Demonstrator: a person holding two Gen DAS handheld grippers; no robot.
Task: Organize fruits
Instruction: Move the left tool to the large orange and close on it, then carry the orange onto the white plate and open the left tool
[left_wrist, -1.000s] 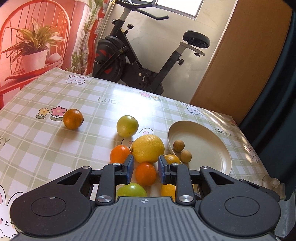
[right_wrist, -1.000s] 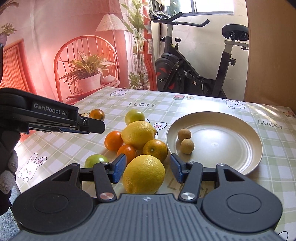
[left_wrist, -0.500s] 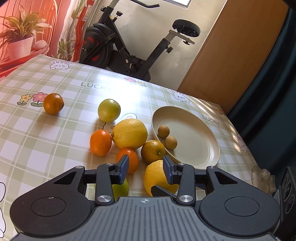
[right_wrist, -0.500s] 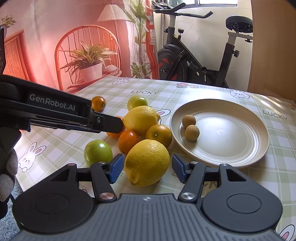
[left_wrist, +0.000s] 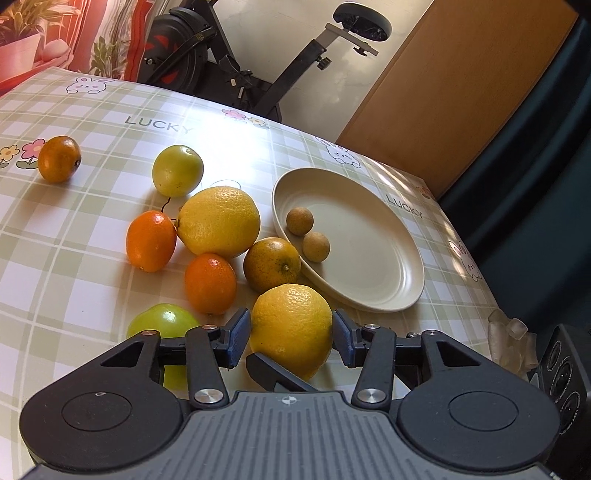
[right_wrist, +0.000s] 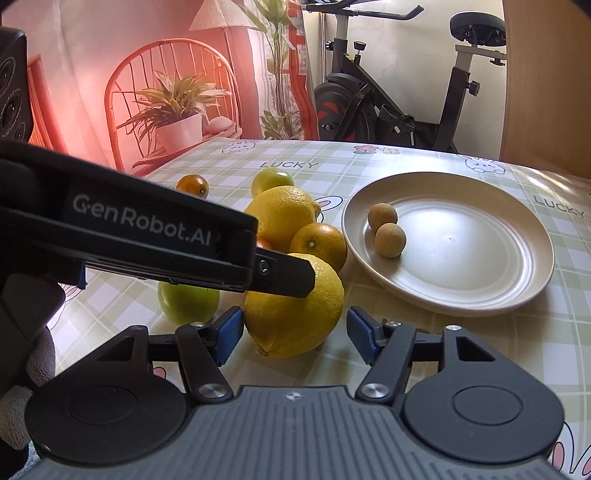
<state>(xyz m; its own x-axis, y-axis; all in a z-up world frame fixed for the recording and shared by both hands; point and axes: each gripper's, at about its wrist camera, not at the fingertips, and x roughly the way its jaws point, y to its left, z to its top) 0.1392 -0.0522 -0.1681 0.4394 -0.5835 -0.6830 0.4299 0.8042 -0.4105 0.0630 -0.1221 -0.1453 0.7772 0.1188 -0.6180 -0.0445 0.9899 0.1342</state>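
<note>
A large yellow lemon lies on the checked tablecloth near the front, beside a beige plate holding two small brown fruits. My left gripper straddles this lemon with its jaws opening, and the pads are not pressing on it. My right gripper straddles the same lemon from its own side, jaws also opening with small gaps at both pads. One finger of the left gripper lies across the lemon's top in the right wrist view.
Behind the lemon sit a second big lemon, three oranges, a yellow-green fruit, a green apple and a lone tangerine. An exercise bike stands past the table. Crumpled clear plastic lies at the right edge.
My left gripper came down and shifted right, from around a small orange to around the near lemon, with its jaws spreading. The right gripper's jaws widened slightly around the same lemon.
</note>
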